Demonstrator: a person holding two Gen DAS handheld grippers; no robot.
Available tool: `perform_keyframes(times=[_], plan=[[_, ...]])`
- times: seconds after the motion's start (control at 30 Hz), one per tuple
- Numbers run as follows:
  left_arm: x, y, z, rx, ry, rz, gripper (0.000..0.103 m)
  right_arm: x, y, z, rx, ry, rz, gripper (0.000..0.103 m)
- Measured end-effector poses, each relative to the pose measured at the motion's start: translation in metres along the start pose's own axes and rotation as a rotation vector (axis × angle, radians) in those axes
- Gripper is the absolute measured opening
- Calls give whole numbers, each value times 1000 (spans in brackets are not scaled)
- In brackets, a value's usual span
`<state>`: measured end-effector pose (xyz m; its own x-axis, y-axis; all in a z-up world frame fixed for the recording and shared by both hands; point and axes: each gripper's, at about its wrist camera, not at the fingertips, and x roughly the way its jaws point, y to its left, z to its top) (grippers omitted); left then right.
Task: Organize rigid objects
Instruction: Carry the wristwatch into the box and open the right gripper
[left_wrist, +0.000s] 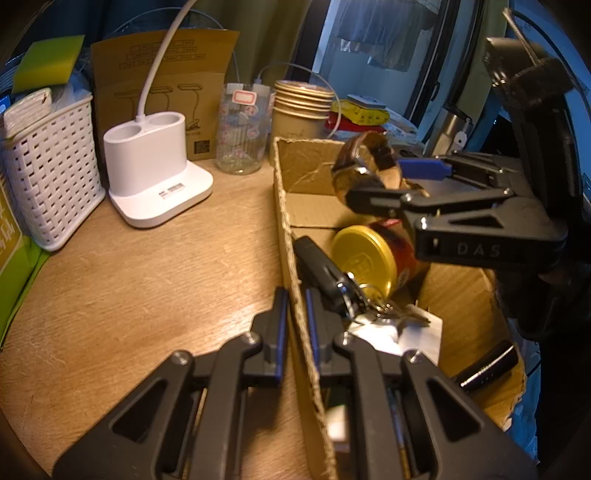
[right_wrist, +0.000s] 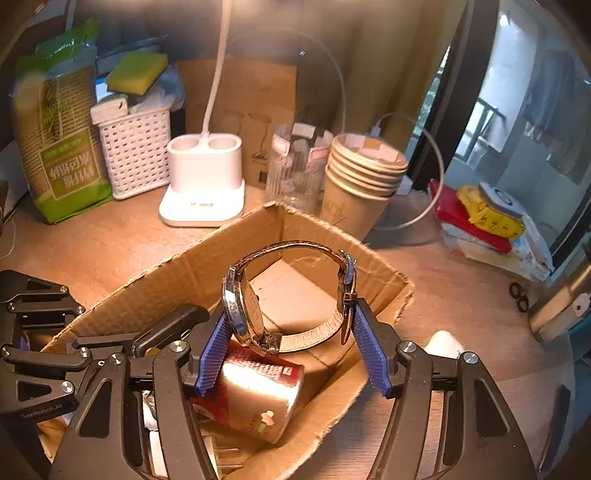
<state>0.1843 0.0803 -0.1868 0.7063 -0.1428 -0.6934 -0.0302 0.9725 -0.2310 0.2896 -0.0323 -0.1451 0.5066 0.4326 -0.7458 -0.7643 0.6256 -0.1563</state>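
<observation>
The wooden table (left_wrist: 129, 266) carries a cardboard box (right_wrist: 207, 258) with its top open, and behind the box a row of clutter stands close: a brown carton (left_wrist: 162, 74), a white woven basket (left_wrist: 51, 173) with a yellow-green sponge (left_wrist: 48, 62) on top, a green bag (right_wrist: 62, 147), a white lamp base (left_wrist: 155, 173), a clear glass jar (left_wrist: 242, 129) and a stack of paper cups (left_wrist: 299, 110) right at the box's far corner. The left gripper (left_wrist: 295, 325) is pressed together on the box's near wall, one finger inside and one outside. The right gripper (right_wrist: 291, 336) pinches a wristwatch (right_wrist: 288, 295) across its loop, blue pads on the case and on the strap, held above the box's open middle. Below it inside the box lie a can with a yellow lid (left_wrist: 364, 254), a black key fob (left_wrist: 321, 269) with keys (left_wrist: 384, 306), and a small dark stick (left_wrist: 487, 365) by the torn right wall.
</observation>
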Motion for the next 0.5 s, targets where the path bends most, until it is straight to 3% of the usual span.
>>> perform_keyframes(times=[0.5], plan=[[0, 0, 0, 1, 0, 0, 11, 13, 7, 2, -19, 70, 40, 68]])
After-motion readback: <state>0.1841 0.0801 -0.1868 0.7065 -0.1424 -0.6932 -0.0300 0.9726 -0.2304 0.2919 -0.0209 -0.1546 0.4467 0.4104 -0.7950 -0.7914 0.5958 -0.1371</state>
